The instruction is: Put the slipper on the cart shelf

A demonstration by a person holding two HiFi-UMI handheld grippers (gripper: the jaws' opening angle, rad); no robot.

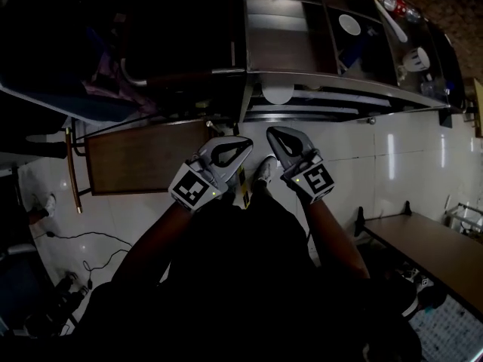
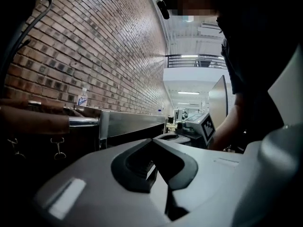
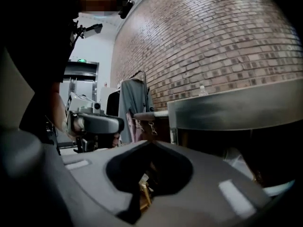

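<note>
1. The left tool (image 1: 247,145) is showing its jaws pressed together in the left gripper view (image 2: 152,140), tips meeting, nothing pinched.
2. The right tool (image 1: 270,133) is also sitting with its jaws pressed together in the right gripper view (image 3: 151,144). It is holding nothing; only floor clutter is showing through the gap behind the tips.
3. Both tools are hanging side by side, close together, pointing at the front edge of the steel cart (image 1: 339,81), which is lying just ahead of them.
4. The slipper is not showing clearly in this dark scene. A white rounded thing (image 1: 278,93) is sitting under the cart's top edge, at shelf level, straight ahead of the right tool. I am judging that this may be it, already on the shelf.
5. A pale shoe-shaped thing (image 1: 264,170) is lying on the floor between the two tools, long axis pointing at the cart. I cannot tell whether it is the slipper or the person's own foot.
6. The right tool is sitting nearer to both candidates.
7. On edges, the cart's rim is overhanging the shelf opening, and a brown desk (image 1: 143,157) is crowding the left side. The floor to the right is looking open.
</note>
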